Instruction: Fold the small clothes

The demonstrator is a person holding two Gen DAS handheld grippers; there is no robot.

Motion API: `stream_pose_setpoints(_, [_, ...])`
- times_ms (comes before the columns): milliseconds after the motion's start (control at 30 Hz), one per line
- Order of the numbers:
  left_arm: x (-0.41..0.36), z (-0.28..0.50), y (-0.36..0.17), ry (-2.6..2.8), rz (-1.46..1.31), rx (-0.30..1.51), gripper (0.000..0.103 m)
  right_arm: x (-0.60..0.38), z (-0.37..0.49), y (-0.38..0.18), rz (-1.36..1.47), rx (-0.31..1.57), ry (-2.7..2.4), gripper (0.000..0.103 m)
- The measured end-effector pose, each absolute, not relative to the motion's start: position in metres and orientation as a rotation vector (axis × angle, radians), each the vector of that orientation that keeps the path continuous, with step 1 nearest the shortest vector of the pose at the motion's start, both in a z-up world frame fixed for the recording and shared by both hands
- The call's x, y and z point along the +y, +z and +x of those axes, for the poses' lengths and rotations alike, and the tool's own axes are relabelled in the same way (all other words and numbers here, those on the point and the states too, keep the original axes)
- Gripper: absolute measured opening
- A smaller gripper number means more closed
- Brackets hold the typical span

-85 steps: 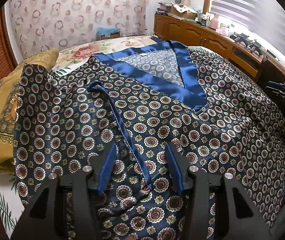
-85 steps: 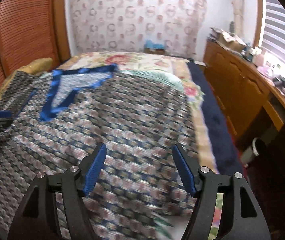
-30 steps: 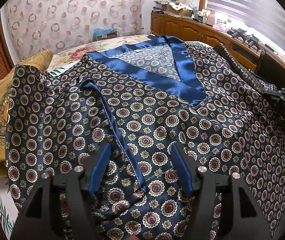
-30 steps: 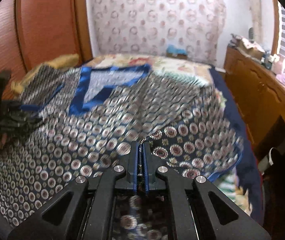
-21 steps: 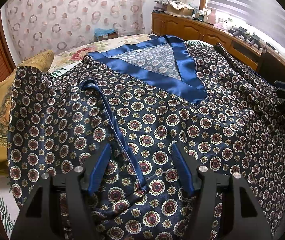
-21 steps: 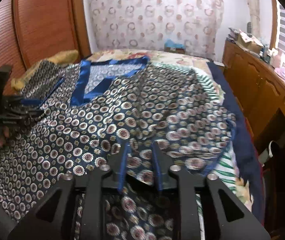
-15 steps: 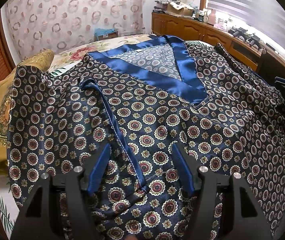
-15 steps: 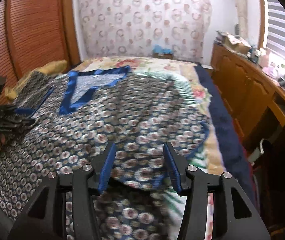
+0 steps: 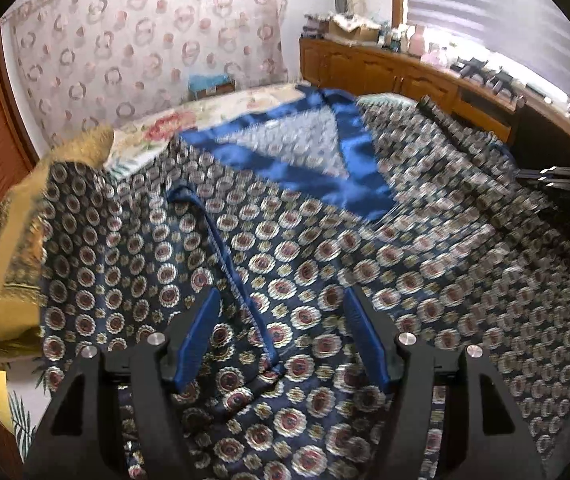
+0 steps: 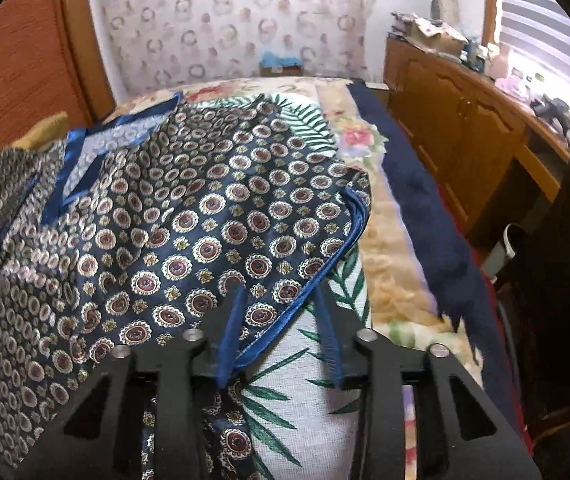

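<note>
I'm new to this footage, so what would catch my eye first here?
The patterned garment spread across the bed, navy with ringed medallions. Next, its shiny blue V-neck trim at the far end. Both open grippers hover over it: the left mid-cloth, the right at its blue-piped edge.

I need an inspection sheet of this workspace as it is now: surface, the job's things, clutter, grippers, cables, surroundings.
Surface: bed with floral and leaf-print cover.
Job's things: patterned navy garment spread flat, satin V-neck facing up; blue-piped sleeve edge lies folded inward.
Clutter: yellow cushion at the garment's left.
Grippers: left gripper open over the garment; right gripper open at the sleeve edge.
Cables: nothing seen.
Surroundings: wooden cabinets with small items, curtain, window blinds.
</note>
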State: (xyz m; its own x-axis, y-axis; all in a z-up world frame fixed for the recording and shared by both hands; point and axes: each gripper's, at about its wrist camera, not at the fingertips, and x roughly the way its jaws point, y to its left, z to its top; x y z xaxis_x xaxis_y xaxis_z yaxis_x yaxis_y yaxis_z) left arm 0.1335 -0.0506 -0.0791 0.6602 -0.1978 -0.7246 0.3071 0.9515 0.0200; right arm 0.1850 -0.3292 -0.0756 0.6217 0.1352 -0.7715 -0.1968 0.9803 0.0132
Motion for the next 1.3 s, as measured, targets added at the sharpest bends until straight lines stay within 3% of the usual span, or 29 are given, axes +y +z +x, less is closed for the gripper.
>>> stream_pose_setpoints(67, [-0.05,0.127,-0.071,-0.292,0.133,0.777,0.064,-0.325,0.186,-0.075,-0.087,0.879,0.216,0.007])
stream_pose_setpoints(167, [-0.045,0.119,-0.057,-0.288,0.111,0.739,0.064,-0.322,0.186,-0.069,-0.086,0.848,0.244,0.002])
stream_pose_setpoints(433, [-0.028,0.114,-0.046,-0.252,0.061,0.703,0.064,-0.278,0.192,-0.025,-0.11,0.731,0.356,0.001])
stream_pose_setpoints(800, [-0.015,0.109,-0.044,-0.245,0.009,0.686,0.064,-0.213,0.203,-0.013,-0.182,0.679,0.48,0.002])
stream_pose_setpoints(833, [-0.014,0.109,-0.043,-0.243,0.006,0.681,0.064,-0.212,0.203,-0.013,-0.186,0.677,0.475,0.003])
stream_pose_setpoints(900, [-0.012,0.109,-0.042,-0.238,-0.001,0.676,0.064,-0.211,0.205,-0.012,-0.184,0.677,0.471,0.016])
stream_pose_setpoints(1033, [-0.009,0.107,-0.042,-0.231,-0.01,0.677,0.064,-0.223,0.206,-0.008,-0.172,0.671,0.433,0.02])
stream_pose_setpoints(1167, [-0.01,0.105,-0.042,-0.234,-0.012,0.676,0.064,-0.249,0.206,-0.009,-0.123,0.684,0.367,0.042])
stream_pose_setpoints(1300, [-0.012,0.104,-0.045,-0.239,-0.014,0.68,0.064,-0.274,0.208,-0.02,-0.116,0.721,0.287,0.045])
